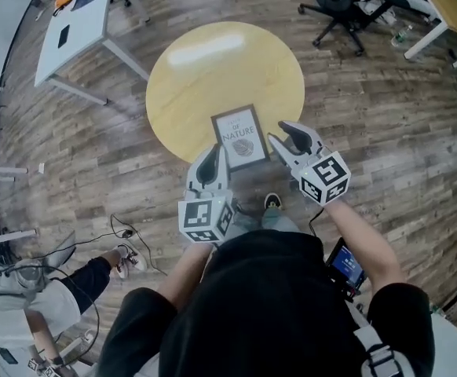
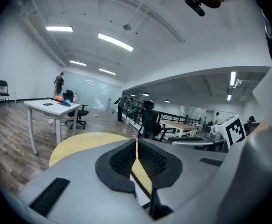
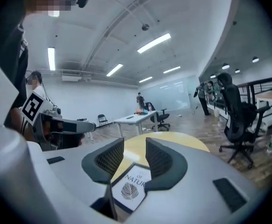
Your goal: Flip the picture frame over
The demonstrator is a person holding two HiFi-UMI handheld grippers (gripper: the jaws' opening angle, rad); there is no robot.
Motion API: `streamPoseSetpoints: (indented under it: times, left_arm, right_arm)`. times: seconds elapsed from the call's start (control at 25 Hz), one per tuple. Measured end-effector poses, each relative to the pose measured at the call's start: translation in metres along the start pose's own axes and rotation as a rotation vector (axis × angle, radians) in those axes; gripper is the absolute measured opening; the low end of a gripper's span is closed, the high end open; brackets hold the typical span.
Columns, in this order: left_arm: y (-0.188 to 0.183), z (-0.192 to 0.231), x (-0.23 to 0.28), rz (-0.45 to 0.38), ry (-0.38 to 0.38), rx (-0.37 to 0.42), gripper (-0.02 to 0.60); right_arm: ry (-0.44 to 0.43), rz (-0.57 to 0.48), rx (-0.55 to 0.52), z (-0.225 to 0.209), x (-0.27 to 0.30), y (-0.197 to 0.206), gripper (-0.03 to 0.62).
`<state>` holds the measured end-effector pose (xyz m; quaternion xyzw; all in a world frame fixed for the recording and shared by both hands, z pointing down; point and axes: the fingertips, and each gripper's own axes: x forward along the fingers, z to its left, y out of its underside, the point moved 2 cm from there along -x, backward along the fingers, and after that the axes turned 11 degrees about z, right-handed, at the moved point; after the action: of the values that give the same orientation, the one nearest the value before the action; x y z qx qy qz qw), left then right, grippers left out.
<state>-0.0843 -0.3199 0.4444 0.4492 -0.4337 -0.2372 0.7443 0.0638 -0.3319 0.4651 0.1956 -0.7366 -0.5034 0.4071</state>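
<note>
Person's black top point(image 1: 268, 289) fills foreground, one gripper in each hand out front. Picture frame point(image 1: 240, 138) lies flat, print side up, at near edge of round yellow table point(image 1: 213, 61), between both sets of fingers. Left gripper point(image 1: 210, 162): fingers pressed together, nothing pinched, tips by frame's near-left corner. Right gripper point(image 3: 135, 146): fingers spread, gap empty, frame below them.

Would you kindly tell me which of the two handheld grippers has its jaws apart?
The right gripper: its grey jaws stand apart, gripping nothing, while the left gripper's jaws are pressed together.
</note>
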Motion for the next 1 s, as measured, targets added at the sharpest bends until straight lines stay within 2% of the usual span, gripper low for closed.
streamPoseSetpoints:
  times: [0.12,0.2,0.32,0.52,0.68,1.0]
  left_arm:
    - [-0.053,-0.01,-0.01,-0.075,0.04,0.038,0.029]
    - [-0.084,-0.017,-0.017,-0.123,0.069,0.048,0.029]
    - [-0.118,-0.027,-0.029,-0.154,0.087,0.051,0.029]
    - [-0.129,-0.047,-0.049,-0.107,0.1,0.071,0.029]
    - [-0.139,-0.04,-0.041,-0.133,0.101,0.079,0.029]
    - [-0.137,-0.046,-0.035,-0.153,0.118,0.07,0.029]
  right_arm:
    - [0.035,-0.101,-0.123,0.02,-0.01,-0.069,0.138]
    - [0.054,-0.167,-0.191,0.035,-0.016,-0.107,0.082]
    - [0.053,-0.2,-0.216,0.055,-0.024,-0.137,0.037]
    - [0.017,-0.14,-0.154,0.09,-0.042,-0.137,0.026]
    - [0.025,-0.159,-0.172,0.088,-0.034,-0.15,0.026]
    - [0.045,-0.161,-0.2,0.085,-0.032,-0.149,0.026]
